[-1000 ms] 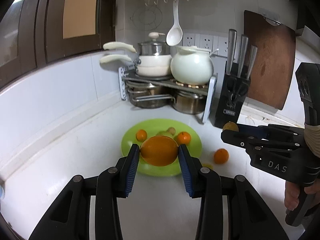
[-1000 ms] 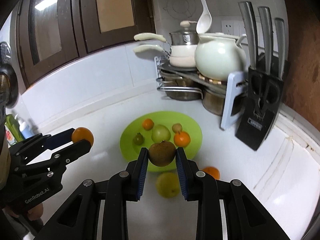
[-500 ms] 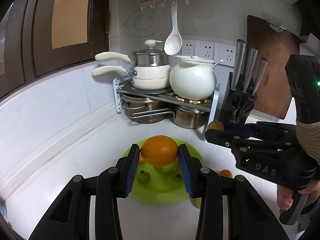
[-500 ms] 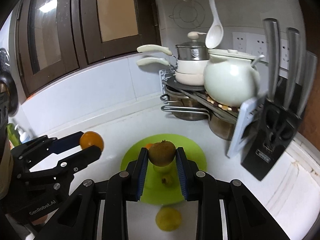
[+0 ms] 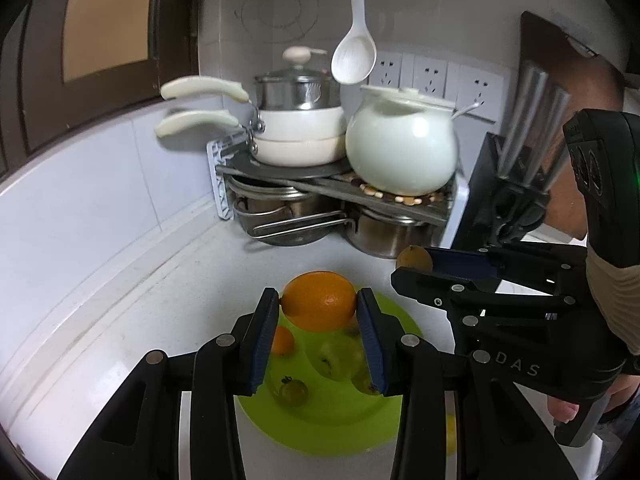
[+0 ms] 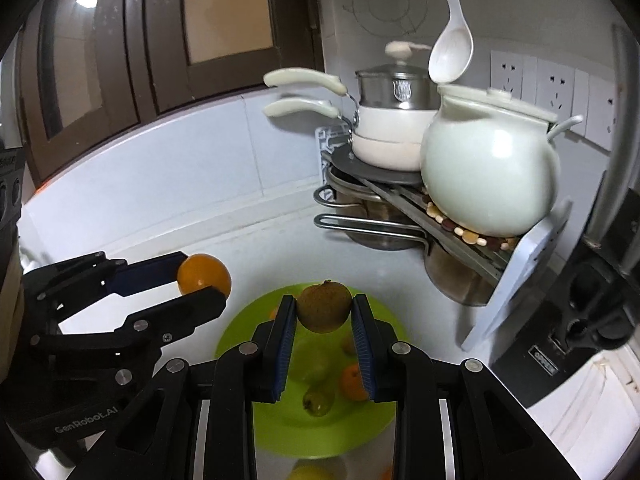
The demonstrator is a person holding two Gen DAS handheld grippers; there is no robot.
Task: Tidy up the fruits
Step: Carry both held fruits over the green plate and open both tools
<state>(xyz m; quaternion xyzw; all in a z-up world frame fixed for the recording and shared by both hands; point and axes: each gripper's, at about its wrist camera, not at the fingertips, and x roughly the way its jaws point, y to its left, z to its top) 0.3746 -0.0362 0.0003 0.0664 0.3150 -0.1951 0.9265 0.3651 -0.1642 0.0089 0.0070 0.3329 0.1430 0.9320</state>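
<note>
My left gripper (image 5: 319, 307) is shut on a large orange (image 5: 319, 300) and holds it above the green plate (image 5: 320, 426). My right gripper (image 6: 323, 309) is shut on a brown kiwi (image 6: 323, 306) above the same plate (image 6: 240, 340). The plate holds several small fruits: a small orange (image 5: 282, 340), a pale green fruit (image 5: 338, 358) and a small green one (image 5: 293, 391). The right gripper also shows in the left wrist view (image 5: 414, 264), and the left gripper with its orange shows in the right wrist view (image 6: 200, 276).
A metal corner rack (image 5: 332, 196) holds white pans (image 5: 298, 136) and a white pot (image 5: 402, 146), with steel pots below. A black knife block (image 5: 510, 200) stands at the right. A white ladle (image 5: 354, 56) hangs above. A yellow fruit (image 6: 310, 472) lies in front of the plate.
Both grippers have moved forward and lower over the plate with their fruits still held. The rack and pots appear closer and larger.
</note>
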